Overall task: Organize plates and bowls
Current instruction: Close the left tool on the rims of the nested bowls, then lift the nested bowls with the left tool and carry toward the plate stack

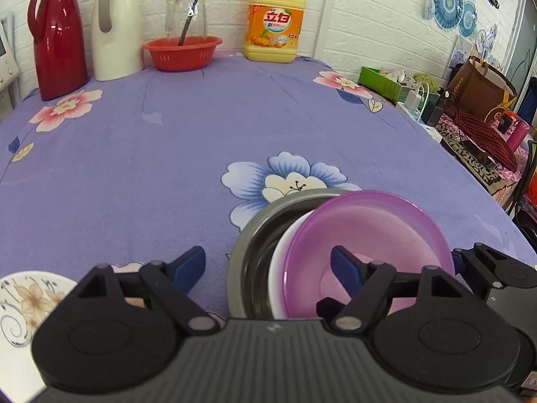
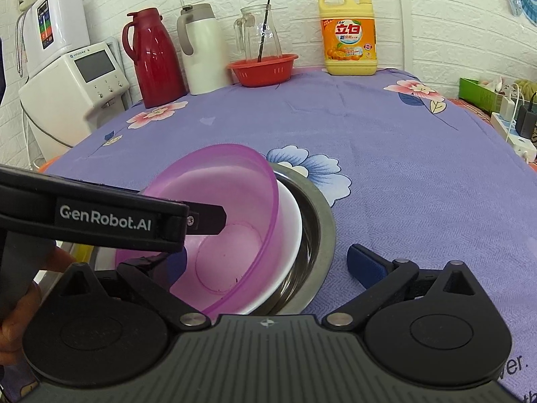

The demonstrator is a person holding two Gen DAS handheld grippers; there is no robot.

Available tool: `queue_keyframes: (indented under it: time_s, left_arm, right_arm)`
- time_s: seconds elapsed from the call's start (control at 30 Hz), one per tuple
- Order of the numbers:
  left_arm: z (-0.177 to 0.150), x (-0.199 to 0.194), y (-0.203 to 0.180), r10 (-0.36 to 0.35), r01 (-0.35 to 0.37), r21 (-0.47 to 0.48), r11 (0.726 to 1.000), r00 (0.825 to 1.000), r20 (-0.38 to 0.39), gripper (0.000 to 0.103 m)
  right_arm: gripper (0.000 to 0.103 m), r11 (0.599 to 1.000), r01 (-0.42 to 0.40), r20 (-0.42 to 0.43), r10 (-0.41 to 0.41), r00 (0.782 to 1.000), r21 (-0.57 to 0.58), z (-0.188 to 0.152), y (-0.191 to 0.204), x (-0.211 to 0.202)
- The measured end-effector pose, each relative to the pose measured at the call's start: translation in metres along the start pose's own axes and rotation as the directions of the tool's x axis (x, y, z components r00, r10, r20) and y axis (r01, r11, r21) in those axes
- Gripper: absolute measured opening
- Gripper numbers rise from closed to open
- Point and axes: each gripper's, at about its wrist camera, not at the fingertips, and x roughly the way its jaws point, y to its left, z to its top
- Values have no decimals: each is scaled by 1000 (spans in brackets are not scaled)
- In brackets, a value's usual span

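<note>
Bowls sit nested near the front of the tabletop [image 1: 134, 141]: a purple bowl [image 1: 369, 235] tilted inside a white bowl [image 1: 280, 268], which lies in a steel bowl [image 1: 248, 252]. The left gripper [image 1: 268, 265] has its jaws open; the left finger [image 1: 189, 262] stands over bare cloth and the right finger [image 1: 342, 265] is over the purple bowl, so the steel and white rims lie between the 2 fingers with no pad pressing on them. The right gripper [image 2: 265, 262] also has open jaws: its right finger [image 2: 365, 265] is outside the steel bowl, over the cloth, and its left finger is seen through the purple bowl's wall, so the stack's right edge lies between them. A flowered plate [image 1: 27, 302] sits at the front left. At the back, a red basket [image 1: 183, 52] holds a glass jug [image 1: 186, 10] with a stirrer in it.
</note>
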Motion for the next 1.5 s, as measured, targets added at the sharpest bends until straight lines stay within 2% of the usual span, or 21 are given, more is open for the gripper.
queue_keyframes:
  time_s: [0.17, 0.37, 0.53, 0.6, 0.63, 0.7, 0.77, 1.23, 1.5]
  left_arm:
    - [0, 1, -2, 2, -2, 16, 1000, 1000, -8, 77]
    - [0, 5, -1, -21, 20, -9, 1000, 1000, -19, 77]
    - [-2, 4, -3, -20, 20, -10, 1000, 1000, -5, 77]
    - [-4, 3, -4, -25, 25, -13, 1000, 1000, 4, 74]
    - [-5, 2, -4, -31, 31, -17, 999, 1000, 7, 71]
    - [-5, -3, -6, -62, 62, -21, 998, 998, 13, 58]
    - [-5, -5, -7, -57, 58, -19, 998, 998, 14, 56]
    - [-7, -16, 6, -67, 69, -59, 996, 997, 42, 56]
    - [-12, -13, 6, -58, 59, -45, 997, 998, 33, 64]
  right_arm:
    - [103, 999, -8, -6, 8, 1000, 31, 1, -4, -3]
    - [103, 997, -21, -8, 22, 1000, 81, 1, -11, -7]
    - [103, 996, -55, -6, 55, 998, 67, 1, -6, -8]
    - [103, 994, -93, -11, 94, 996, 60, 2, -2, -7]
    - [103, 995, -86, -14, 87, 996, 53, 2, 1, -7]
    - [103, 998, -57, -16, 57, 998, 15, 2, 8, -8]
    - [103, 998, -54, -18, 54, 998, 14, 1, 8, -9]
    - [103, 998, -64, -27, 64, 998, 23, 1, 17, -14]
    - [103, 998, -69, -33, 69, 997, 13, -1, 22, -9]
